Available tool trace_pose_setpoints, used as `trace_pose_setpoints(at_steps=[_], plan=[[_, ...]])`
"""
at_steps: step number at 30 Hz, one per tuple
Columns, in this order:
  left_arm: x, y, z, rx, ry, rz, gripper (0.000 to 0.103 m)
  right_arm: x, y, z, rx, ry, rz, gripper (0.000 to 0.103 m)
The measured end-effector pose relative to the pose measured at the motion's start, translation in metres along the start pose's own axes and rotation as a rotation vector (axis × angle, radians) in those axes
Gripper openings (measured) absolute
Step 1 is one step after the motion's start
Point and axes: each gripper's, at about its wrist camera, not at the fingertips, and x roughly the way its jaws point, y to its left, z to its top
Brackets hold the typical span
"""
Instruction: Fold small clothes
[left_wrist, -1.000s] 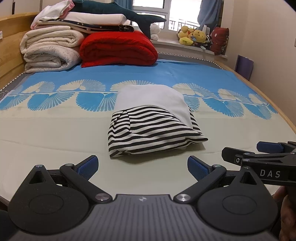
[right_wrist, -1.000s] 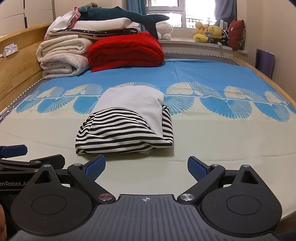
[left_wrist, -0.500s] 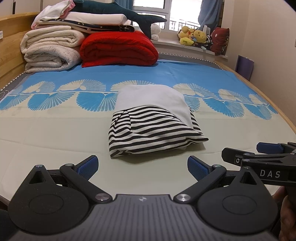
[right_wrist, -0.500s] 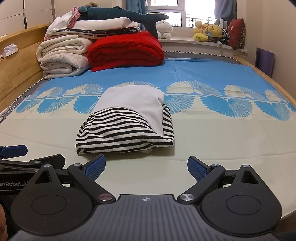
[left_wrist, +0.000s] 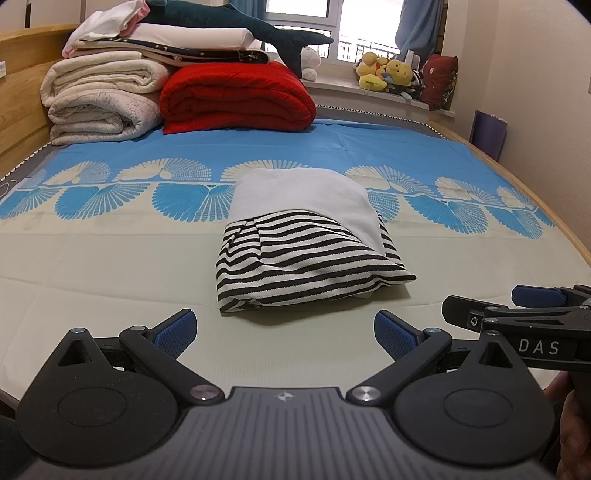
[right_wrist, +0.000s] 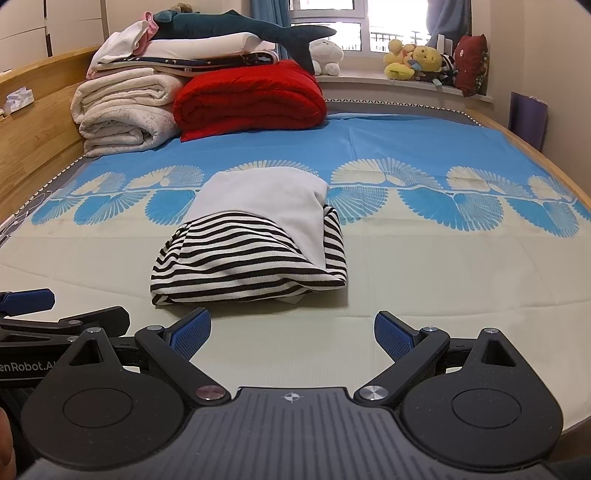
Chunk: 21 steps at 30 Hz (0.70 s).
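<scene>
A small folded garment (left_wrist: 303, 240), black-and-white striped with a plain white part on top, lies in the middle of the bed; the right wrist view shows the garment (right_wrist: 255, 243) too. My left gripper (left_wrist: 284, 332) is open, a short way in front of the garment's near edge, holding nothing. My right gripper (right_wrist: 291, 330) is also open and empty, just short of the garment. Each gripper appears at the edge of the other's view: the right gripper (left_wrist: 517, 314) at the right, the left gripper (right_wrist: 33, 310) at the left.
Rolled white blankets (left_wrist: 99, 99), a red quilt (left_wrist: 236, 96) and a plush shark (left_wrist: 236, 26) are stacked at the bed's far left. Soft toys (left_wrist: 391, 72) sit on the window sill. A wooden bed rail (left_wrist: 554, 206) runs along the right.
</scene>
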Motion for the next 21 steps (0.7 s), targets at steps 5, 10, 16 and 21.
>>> trace_pose_setpoints(at_steps=[5, 10, 16, 21], plan=[[0.0007, -0.0004, -0.0001, -0.01, 0.0, 0.0, 0.102, 0.001, 0.0023, -0.0024, -0.002, 0.004, -0.003, 0.095], [0.0008, -0.0005, -0.0003, -0.013, -0.002, 0.0, 0.102, 0.0016, 0.0028, -0.0014, -0.005, 0.007, -0.003, 0.095], [0.0009, 0.0001, -0.0002, -0.011, -0.002, -0.001, 0.102, 0.0015, 0.0033, -0.0018, -0.005, 0.007, -0.002, 0.095], [0.0007, -0.0002, -0.0004, -0.013, -0.002, 0.0, 0.102, 0.0014, 0.0036, -0.0017, -0.004, 0.007, -0.003, 0.095]])
